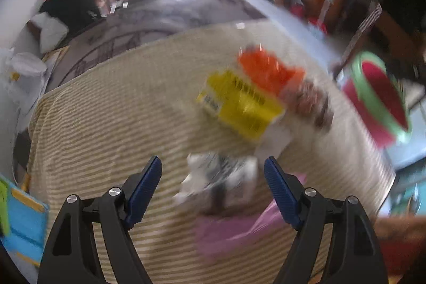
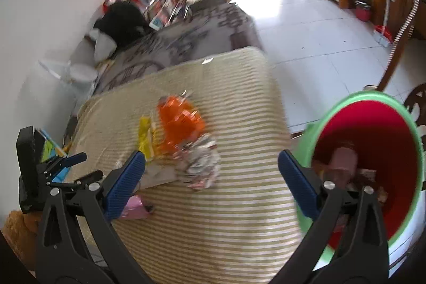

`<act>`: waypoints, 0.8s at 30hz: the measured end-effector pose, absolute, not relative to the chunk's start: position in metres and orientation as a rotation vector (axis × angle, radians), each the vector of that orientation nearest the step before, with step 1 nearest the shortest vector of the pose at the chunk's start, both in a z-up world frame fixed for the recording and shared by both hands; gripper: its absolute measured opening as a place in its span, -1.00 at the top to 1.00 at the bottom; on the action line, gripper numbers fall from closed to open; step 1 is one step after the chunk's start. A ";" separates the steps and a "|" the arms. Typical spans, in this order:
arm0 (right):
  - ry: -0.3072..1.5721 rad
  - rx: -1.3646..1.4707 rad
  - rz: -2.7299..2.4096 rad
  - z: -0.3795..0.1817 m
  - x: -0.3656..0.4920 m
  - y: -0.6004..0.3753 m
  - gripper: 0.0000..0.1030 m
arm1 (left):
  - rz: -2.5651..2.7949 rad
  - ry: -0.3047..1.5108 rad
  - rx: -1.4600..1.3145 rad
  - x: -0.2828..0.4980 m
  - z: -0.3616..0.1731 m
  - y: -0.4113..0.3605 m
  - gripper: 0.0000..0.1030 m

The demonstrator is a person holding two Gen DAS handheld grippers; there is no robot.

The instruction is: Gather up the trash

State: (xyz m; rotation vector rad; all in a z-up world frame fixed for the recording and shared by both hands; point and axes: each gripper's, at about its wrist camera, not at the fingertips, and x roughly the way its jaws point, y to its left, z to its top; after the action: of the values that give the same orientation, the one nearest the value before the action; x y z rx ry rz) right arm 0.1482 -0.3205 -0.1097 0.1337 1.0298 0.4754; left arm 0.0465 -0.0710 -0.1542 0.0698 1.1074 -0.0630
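Left wrist: my left gripper [image 1: 213,172] jaws gape empty over the striped mattress [image 1: 106,111]; crumpled wrapper [image 1: 218,177] between them, yellow packet [image 1: 239,103] at twelve, bin [image 1: 378,97] at two.

Right wrist: my right gripper [image 2: 211,167] jaws released, empty; orange wrapper [image 2: 178,121] at eleven, bin [image 2: 367,140] at three.

A woven, ribbed cloth in beige and cream stripes covers the mattress [image 2: 226,217], matt and rough. The orange wrapper [image 2: 179,121] is thin crinkled plastic film, glossy. The yellow packet [image 1: 239,103] looks shiny too. The crumpled printed wrapper [image 2: 202,164] glints like foil. The bin [image 2: 415,151] is smooth plastic, green outside, red inside. Both grippers' fingers [image 2: 125,185] carry ridged blue rubbery pads on matt black plastic with bright metal screws. The floor [image 2: 306,25] is glossy tile.
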 end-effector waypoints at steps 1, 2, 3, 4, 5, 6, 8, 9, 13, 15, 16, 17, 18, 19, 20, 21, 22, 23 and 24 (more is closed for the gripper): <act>1.046 0.131 0.470 -0.114 0.148 -0.313 -0.91 | -0.085 1.118 0.101 0.046 -0.159 -0.068 -0.47; 1.061 0.139 0.466 -0.118 0.147 -0.306 -0.91 | -0.105 1.132 0.139 0.046 -0.166 -0.067 -0.46; 1.075 0.154 0.462 -0.122 0.146 -0.300 -0.91 | -0.118 1.143 0.164 0.046 -0.172 -0.066 -0.45; 1.086 0.165 0.455 -0.126 0.145 -0.294 -0.91 | -0.139 1.157 0.186 0.047 -0.179 -0.064 -0.44; 1.096 0.167 0.444 -0.130 0.143 -0.287 -0.91 | -0.155 1.164 0.187 0.049 -0.183 -0.063 -0.44; 1.102 0.165 0.437 -0.133 0.142 -0.282 -0.91 | -0.175 1.173 0.175 0.051 -0.188 -0.062 -0.44; 1.121 0.162 0.413 -0.140 0.140 -0.273 -0.91 | -0.214 1.182 0.129 0.059 -0.195 -0.057 -0.49; 1.128 0.165 0.403 -0.143 0.139 -0.268 -0.91 | -0.239 1.171 0.093 0.062 -0.195 -0.054 -0.49; 1.147 0.175 0.376 -0.153 0.137 -0.255 -0.91 | -0.313 1.177 0.000 0.072 -0.197 -0.043 -0.33; 1.153 0.156 0.351 -0.162 0.140 -0.249 -0.91 | -0.341 1.186 -0.043 0.072 -0.200 -0.039 -0.30; 1.155 0.145 0.337 -0.166 0.143 -0.246 -0.91 | -0.349 1.190 -0.055 0.073 -0.202 -0.037 -0.30; 1.156 0.135 0.320 -0.170 0.146 -0.244 -0.91 | -0.358 1.197 -0.061 0.072 -0.204 -0.034 -0.33; 1.155 0.128 0.296 -0.175 0.150 -0.242 -0.91 | -0.362 1.200 -0.054 0.070 -0.204 -0.033 -0.33; 1.157 0.124 0.279 -0.179 0.153 -0.242 -0.91 | -0.370 1.200 -0.046 0.067 -0.204 -0.034 -0.31; 1.164 0.120 0.265 -0.185 0.155 -0.241 -0.90 | -0.378 1.201 -0.036 0.066 -0.204 -0.034 -0.31; 1.174 0.114 0.256 -0.189 0.157 -0.240 -0.82 | -0.388 1.200 -0.026 0.065 -0.204 -0.033 -0.33; 1.190 0.095 0.242 -0.197 0.160 -0.240 -0.72 | -0.401 1.197 -0.018 0.064 -0.203 -0.032 -0.35; 1.199 0.079 0.230 -0.201 0.160 -0.239 -0.33 | -0.409 1.193 -0.014 0.062 -0.202 -0.031 -0.43; 1.205 0.071 0.216 -0.205 0.160 -0.240 -0.07 | -0.415 1.189 -0.010 0.061 -0.200 -0.029 -0.46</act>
State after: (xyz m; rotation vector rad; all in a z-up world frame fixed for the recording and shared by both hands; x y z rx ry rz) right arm 0.1603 -0.2405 -0.2049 0.0714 1.2051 0.2158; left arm 0.0615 -0.0290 -0.2004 -0.0102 1.1885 -0.4145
